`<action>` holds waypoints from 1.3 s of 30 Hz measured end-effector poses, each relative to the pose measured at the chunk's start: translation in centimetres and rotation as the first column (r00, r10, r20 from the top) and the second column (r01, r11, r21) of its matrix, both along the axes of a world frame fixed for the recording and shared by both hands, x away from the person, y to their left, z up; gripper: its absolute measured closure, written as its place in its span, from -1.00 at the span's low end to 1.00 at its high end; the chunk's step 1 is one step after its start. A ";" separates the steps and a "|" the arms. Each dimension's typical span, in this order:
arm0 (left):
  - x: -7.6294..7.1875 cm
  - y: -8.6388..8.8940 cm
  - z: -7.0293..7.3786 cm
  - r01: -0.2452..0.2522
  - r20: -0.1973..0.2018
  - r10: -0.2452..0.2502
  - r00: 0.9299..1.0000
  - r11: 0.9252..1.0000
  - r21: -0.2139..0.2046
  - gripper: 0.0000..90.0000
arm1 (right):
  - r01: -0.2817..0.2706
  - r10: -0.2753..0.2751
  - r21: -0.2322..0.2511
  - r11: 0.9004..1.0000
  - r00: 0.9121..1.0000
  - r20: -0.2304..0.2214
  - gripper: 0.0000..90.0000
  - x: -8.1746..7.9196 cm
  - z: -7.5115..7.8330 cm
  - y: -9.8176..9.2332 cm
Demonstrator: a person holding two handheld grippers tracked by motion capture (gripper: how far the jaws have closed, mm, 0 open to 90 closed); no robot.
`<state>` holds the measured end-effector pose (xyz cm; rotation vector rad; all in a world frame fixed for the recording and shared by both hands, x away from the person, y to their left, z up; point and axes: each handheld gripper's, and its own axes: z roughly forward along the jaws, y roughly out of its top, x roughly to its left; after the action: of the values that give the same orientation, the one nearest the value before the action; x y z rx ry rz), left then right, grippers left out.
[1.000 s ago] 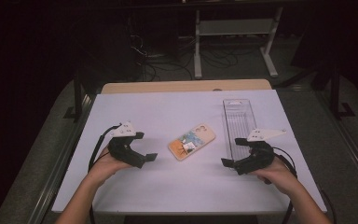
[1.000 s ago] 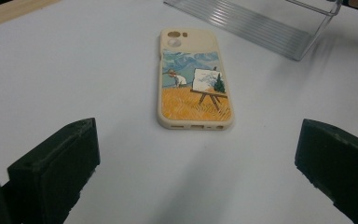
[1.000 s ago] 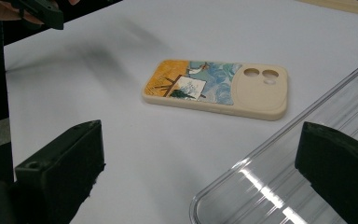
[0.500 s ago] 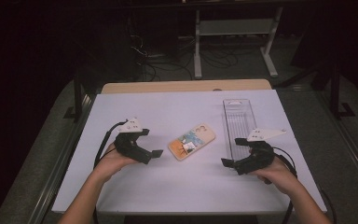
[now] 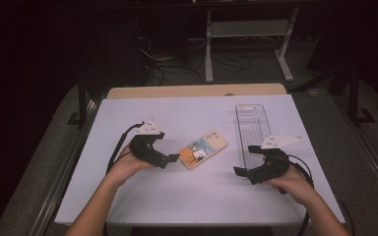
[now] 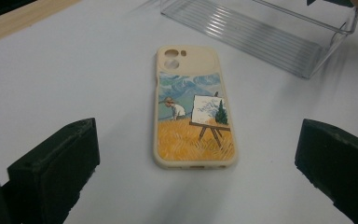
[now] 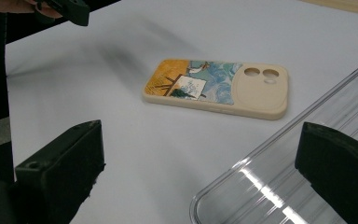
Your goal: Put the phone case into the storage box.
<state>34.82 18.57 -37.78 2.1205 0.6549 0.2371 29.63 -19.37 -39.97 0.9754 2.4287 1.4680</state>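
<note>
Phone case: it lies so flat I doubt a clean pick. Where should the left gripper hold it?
Across the long side edges of the phone case, coming from its bottom end: the open left gripper already faces it lengthwise, jaws wider than it.

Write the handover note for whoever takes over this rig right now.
Left gripper: open, empty, aimed at the phone case, short end of the case between its jaws in the left gripper view, no contact.
Right gripper: open, empty, low beside the near end of the clear tray.
Phone case lies flat, picture side up, left of the tray.
Done: nothing gripped. Left: probably grasp the case; where it goes is unclear, perhaps the tray.
</note>
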 end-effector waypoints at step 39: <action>3.3 -5.0 1.4 0.035 0.035 -0.034 0.999 0.999 -0.017 -1.00 | 0.001 -0.001 0.009 1.000 1.000 0.002 -0.98 0.1 0.0 0.0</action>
<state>38.10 13.53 -36.37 2.1047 0.5972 0.2477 29.78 -19.38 -40.00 0.9765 2.4224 1.4796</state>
